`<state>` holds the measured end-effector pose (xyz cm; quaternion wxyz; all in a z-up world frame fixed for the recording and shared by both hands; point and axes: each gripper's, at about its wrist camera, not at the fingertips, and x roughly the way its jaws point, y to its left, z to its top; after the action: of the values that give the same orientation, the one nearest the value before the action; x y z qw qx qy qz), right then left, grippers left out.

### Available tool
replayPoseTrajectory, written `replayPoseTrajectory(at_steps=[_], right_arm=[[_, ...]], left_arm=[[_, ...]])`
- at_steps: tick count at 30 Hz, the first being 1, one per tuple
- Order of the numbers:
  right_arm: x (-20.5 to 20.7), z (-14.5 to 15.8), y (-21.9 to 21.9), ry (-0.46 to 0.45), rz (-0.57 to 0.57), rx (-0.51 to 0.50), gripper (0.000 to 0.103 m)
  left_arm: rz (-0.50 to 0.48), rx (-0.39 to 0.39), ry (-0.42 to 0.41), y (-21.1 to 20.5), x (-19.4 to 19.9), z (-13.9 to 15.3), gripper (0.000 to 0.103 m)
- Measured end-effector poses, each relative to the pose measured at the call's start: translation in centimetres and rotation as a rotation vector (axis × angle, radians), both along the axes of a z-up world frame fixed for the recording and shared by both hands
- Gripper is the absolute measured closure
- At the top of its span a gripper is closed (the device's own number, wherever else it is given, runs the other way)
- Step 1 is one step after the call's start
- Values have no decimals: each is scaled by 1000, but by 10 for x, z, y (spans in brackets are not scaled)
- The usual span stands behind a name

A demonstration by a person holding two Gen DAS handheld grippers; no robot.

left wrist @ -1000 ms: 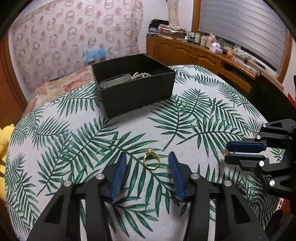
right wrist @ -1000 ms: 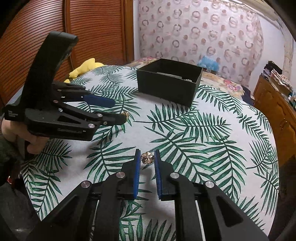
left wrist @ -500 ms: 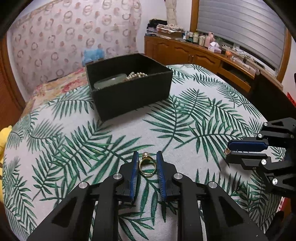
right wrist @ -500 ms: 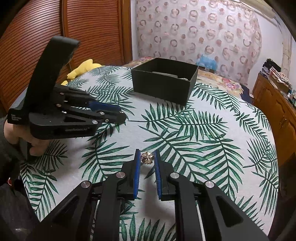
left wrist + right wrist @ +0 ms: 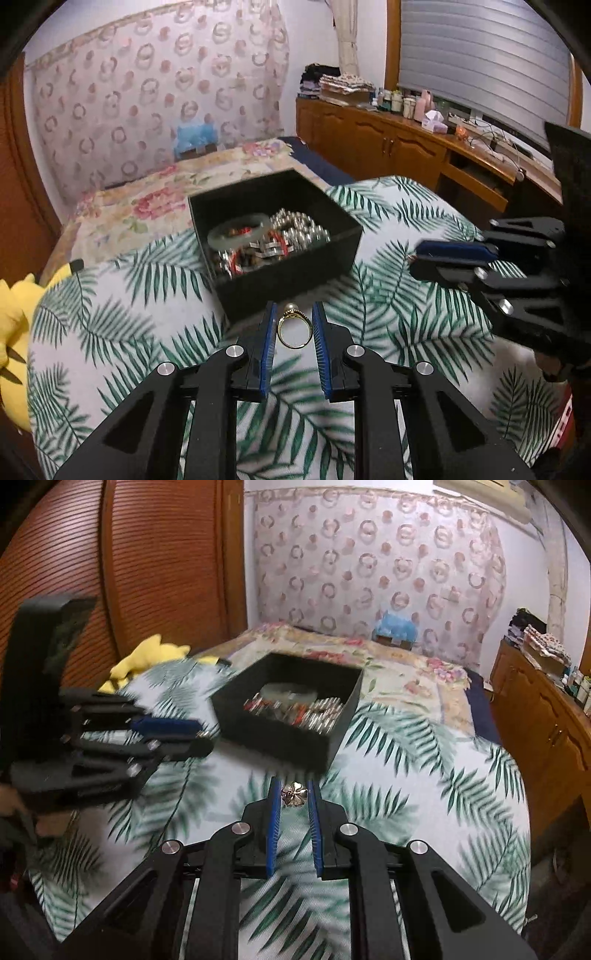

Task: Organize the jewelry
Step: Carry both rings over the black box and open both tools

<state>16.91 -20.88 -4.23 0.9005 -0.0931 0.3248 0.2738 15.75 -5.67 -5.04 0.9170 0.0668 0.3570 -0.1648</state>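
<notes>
The left tongs (image 5: 293, 325) are closed on a gold ring (image 5: 293, 329) topped with a small pearl, the band caught between the two blue pads and lifted clear of the table (image 5: 110, 332). The right tongs (image 5: 294, 798) are likewise closed on a small flower-shaped jewel (image 5: 294, 794), gold-coloured with rounded petals, pinched near the tips and also off the cloth.

Both pieces hang just in front of the near wall of the black box (image 5: 288, 284), which sits toward the far side of the table on the palm-leaf cloth. The box is open at the top and already holds a good heap: a pale green bangle (image 5: 238, 232) at its far left, a strand of silvery beads (image 5: 301, 227) to the right, and a tangle of red and metallic pieces nearer the front. In each wrist view the other tongs appear off to the side, level with the box and near it.

Judged from this, the sorting is well advanced. Most of the jewelry seems to be in the box, and no other loose piece shows on the visible cloth, though blur and the tongs hide part of it. What appears to be left is carrying the ring and the flower piece over the near wall and letting them go inside. Neither is over the opening yet. Both views are smeared at the edges, so finer detail of the box contents cannot be told.
</notes>
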Motion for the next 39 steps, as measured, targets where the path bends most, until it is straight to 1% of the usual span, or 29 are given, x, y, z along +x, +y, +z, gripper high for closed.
replayPoseTrajectory(at_steps=[3, 9, 12, 13, 15, 16, 17, 19, 24, 29, 31, 33, 34, 35, 36, 37, 38, 39], right_arm=[[21, 7, 1, -2, -3, 22, 87], [53, 16, 18, -21, 17, 20, 86], [71, 12, 22, 5, 9, 32, 86], [80, 9, 22, 44, 4, 54, 86], [88, 6, 22, 68, -14, 69, 86], [91, 5, 22, 69, -20, 66, 83], [92, 4, 23, 71, -20, 66, 78], [94, 2, 21, 76, -29, 71, 75], [90, 1, 11, 72, -51, 76, 75], [74, 6, -2, 45, -75, 87, 75], [67, 7, -4, 33, -86, 86, 75], [59, 9, -7, 19, -97, 86, 75], [55, 10, -8, 12, -105, 89, 75], [50, 11, -9, 5, -115, 91, 73], [47, 12, -11, 0, -124, 93, 69], [41, 14, -12, -10, -136, 98, 59], [36, 16, -14, -24, -149, 105, 52], [33, 17, -15, -32, -155, 108, 51]], left_arm=[[4, 6, -12, -2, 7, 5, 85], [19, 6, -23, -2, 23, 13, 85], [32, 7, -26, -1, 30, 15, 85], [37, 7, -28, -1, 34, 15, 85], [45, 2, -29, 1, 39, 16, 85], [49, 0, -30, 2, 41, 16, 85], [53, -1, -30, 3, 44, 16, 85], [61, -8, -25, 3, 50, 16, 85], [81, -15, -23, 3, 62, 15, 85], [103, -21, -22, 3, 67, 11, 85], [111, -23, -19, 3, 67, 10, 82], [117, -22, -27, 4, 63, 12, 69], [124, -22, -34, 6, 59, 13, 67], [127, -23, -39, 7, 56, 14, 65], [129, -23, -43, 8, 51, 16, 60], [133, -20, -46, 8, 47, 17, 55], [140, -19, -51, 9, 41, 19, 47], [139, -24, -55, 10, 34, 21, 41]])
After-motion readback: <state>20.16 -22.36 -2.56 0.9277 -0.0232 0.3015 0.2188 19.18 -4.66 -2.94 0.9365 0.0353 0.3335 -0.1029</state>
